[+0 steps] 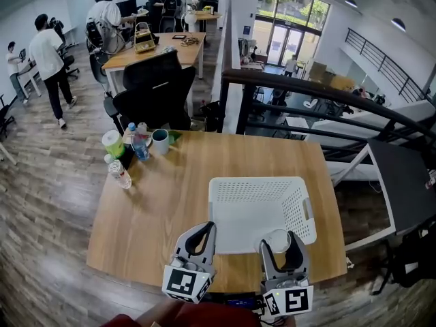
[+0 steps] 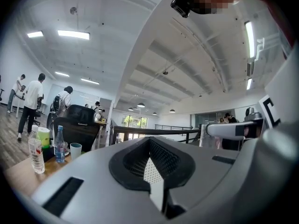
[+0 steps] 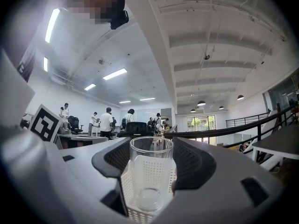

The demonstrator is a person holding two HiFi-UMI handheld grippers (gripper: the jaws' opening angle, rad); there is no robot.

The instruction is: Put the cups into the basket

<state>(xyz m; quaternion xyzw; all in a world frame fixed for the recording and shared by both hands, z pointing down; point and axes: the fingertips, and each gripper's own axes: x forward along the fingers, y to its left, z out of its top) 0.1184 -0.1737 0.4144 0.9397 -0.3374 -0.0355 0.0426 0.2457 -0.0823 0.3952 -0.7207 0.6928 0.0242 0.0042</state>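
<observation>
Glass cup (image 3: 150, 171) stands upright between the right gripper's (image 3: 152, 146) jaws, which clamp its sides, above the near right edge of the white basket (image 1: 255, 210). Left gripper (image 2: 149, 143), jaws together on nothing, hovers by the basket's near left corner

Our left gripper (image 1: 198, 231) and right gripper (image 1: 279, 241) are smooth grey plastic. Their curved jaws are lined with black, finely ribbed pads (image 2: 124, 165). Dark rectangular slots (image 2: 63, 196) are sunk into the grey shells. Each carries a white cube with black square markers, the left cube (image 1: 187, 284) and the right cube (image 1: 289, 300). We wear dark red clothing (image 1: 194, 316).
</observation>
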